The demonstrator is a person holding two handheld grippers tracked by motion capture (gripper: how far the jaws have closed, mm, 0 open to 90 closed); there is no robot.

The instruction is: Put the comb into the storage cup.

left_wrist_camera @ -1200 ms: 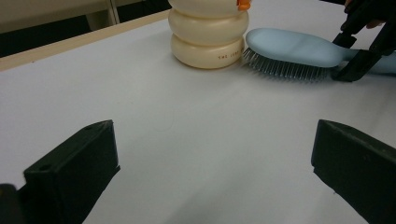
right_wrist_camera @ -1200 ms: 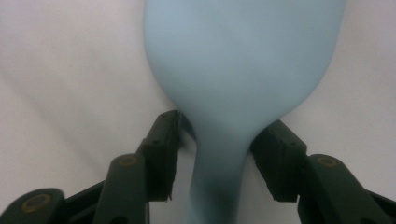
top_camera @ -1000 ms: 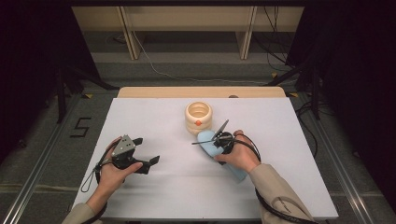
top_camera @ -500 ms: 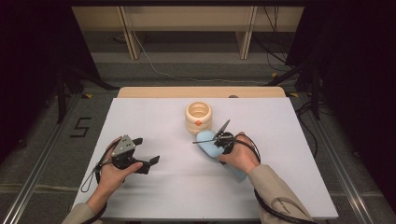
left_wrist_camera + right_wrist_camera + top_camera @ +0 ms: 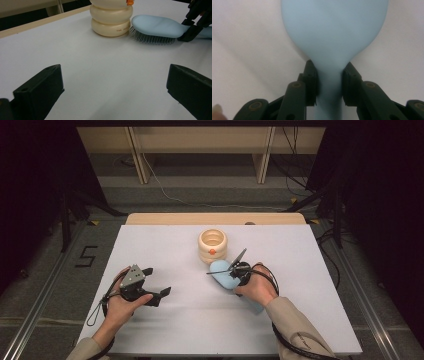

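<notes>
A light blue hairbrush (image 5: 220, 271) lies bristles down on the white table, its head next to a cream ringed container (image 5: 212, 245). My right gripper (image 5: 234, 270) has just been closing, and its pads now press on both sides of the brush's narrow neck (image 5: 329, 82), below the wide head (image 5: 334, 27). My left gripper (image 5: 158, 281) rests in a hand at the table's left, open with nothing between its jaws. From the left gripper (image 5: 115, 92) I see the brush (image 5: 156, 25), the container (image 5: 111, 18) and the right gripper (image 5: 192, 27) farther off.
The white table (image 5: 300, 320) has a wooden strip along its far edge. The container carries a small orange button (image 5: 212, 252) on its side. Cables trail from both grippers. Dark floor, stands and shelving surround the table.
</notes>
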